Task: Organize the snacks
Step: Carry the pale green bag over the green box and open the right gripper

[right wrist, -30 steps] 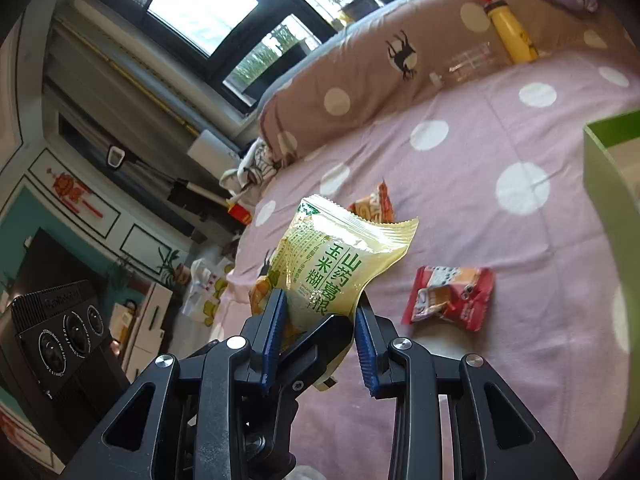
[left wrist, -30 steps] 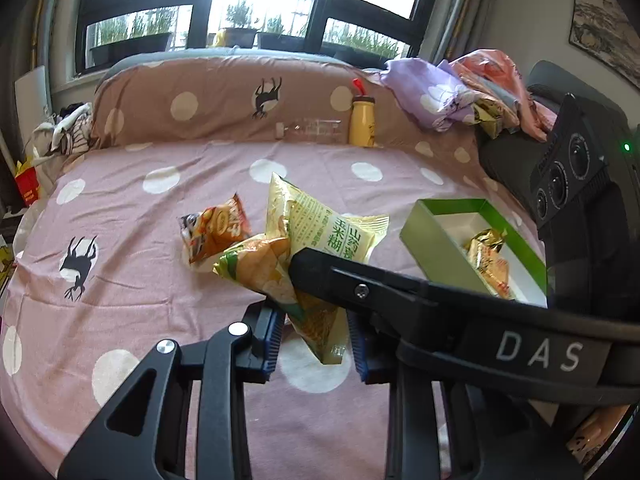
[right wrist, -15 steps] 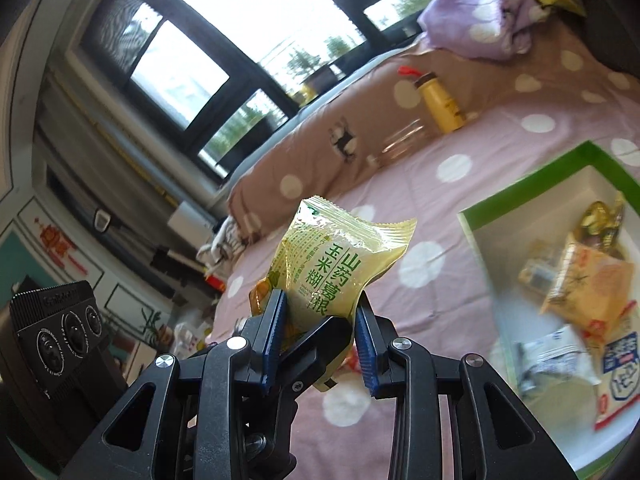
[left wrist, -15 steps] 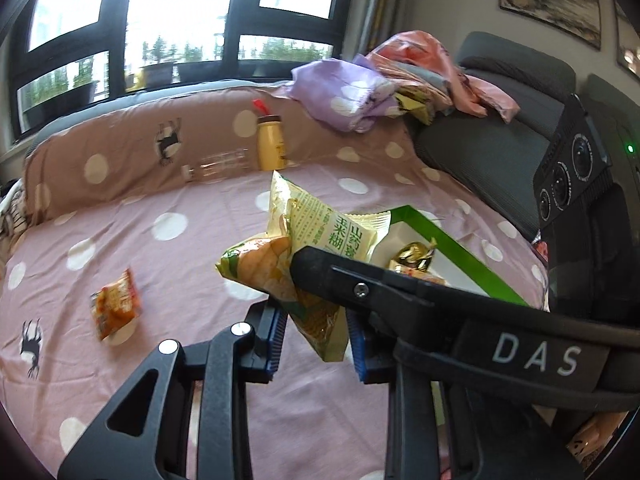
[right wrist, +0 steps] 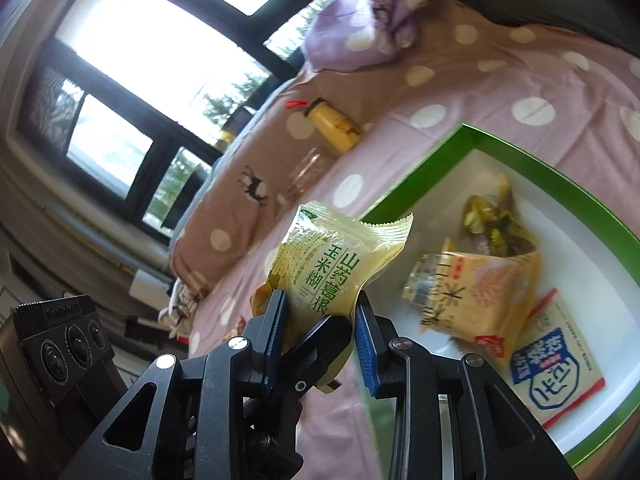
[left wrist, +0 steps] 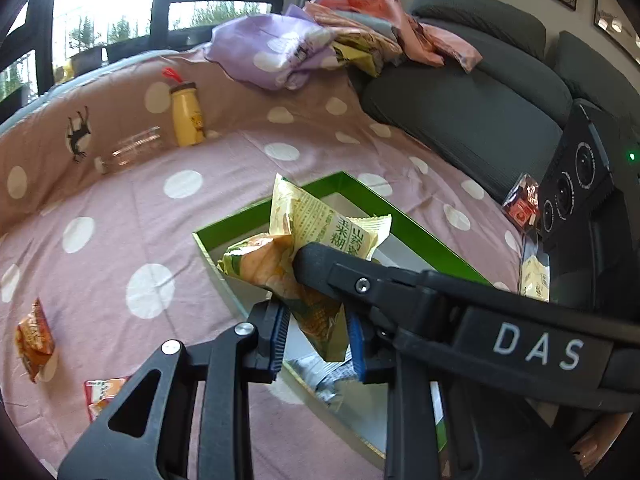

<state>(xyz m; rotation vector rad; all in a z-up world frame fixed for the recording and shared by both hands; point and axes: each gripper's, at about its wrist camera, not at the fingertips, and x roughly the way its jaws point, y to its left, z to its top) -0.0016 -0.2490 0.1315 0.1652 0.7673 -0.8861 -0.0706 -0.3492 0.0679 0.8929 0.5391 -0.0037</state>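
- One yellow-green snack packet [right wrist: 340,264], pinched by both your left hand-held gripper [left wrist: 316,334] and right hand-held gripper [right wrist: 320,334].
- Both are raised over one green box [right wrist: 404,196].

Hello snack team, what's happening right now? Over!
Left gripper and right gripper both shut on the yellow snack packet. Packet held above green box. Box already holds snacks. Nothing blocking.

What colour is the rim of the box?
Green, with a white inside. The box shows best in the right wrist view.
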